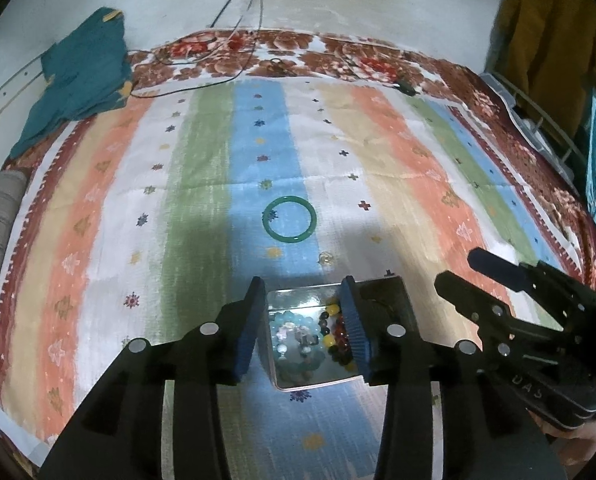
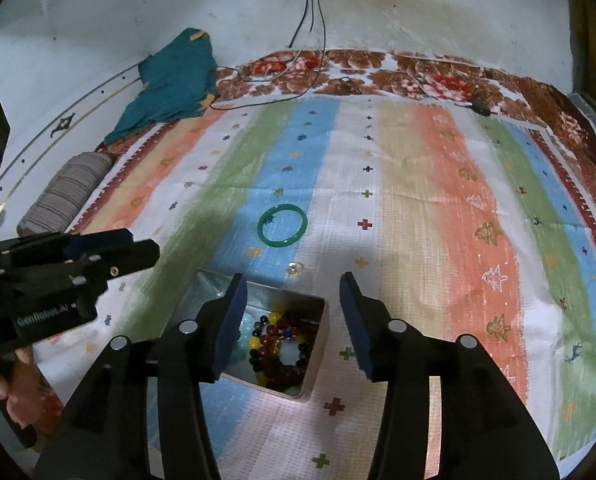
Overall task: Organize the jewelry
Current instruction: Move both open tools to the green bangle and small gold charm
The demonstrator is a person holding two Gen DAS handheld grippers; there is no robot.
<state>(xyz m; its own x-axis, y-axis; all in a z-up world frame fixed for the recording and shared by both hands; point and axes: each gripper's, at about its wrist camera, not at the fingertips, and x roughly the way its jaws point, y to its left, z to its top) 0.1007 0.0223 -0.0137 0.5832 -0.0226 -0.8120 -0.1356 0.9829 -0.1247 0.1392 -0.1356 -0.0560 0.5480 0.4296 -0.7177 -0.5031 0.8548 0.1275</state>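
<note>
A striped cloth (image 1: 377, 208) is spread beneath both grippers. A metal tin (image 2: 315, 344) of beads (image 2: 282, 344) is seen between the spread, empty fingers of the left gripper (image 1: 303, 332) and right gripper (image 2: 288, 330). A green bangle (image 1: 290, 219) is laid just ahead.
</note>
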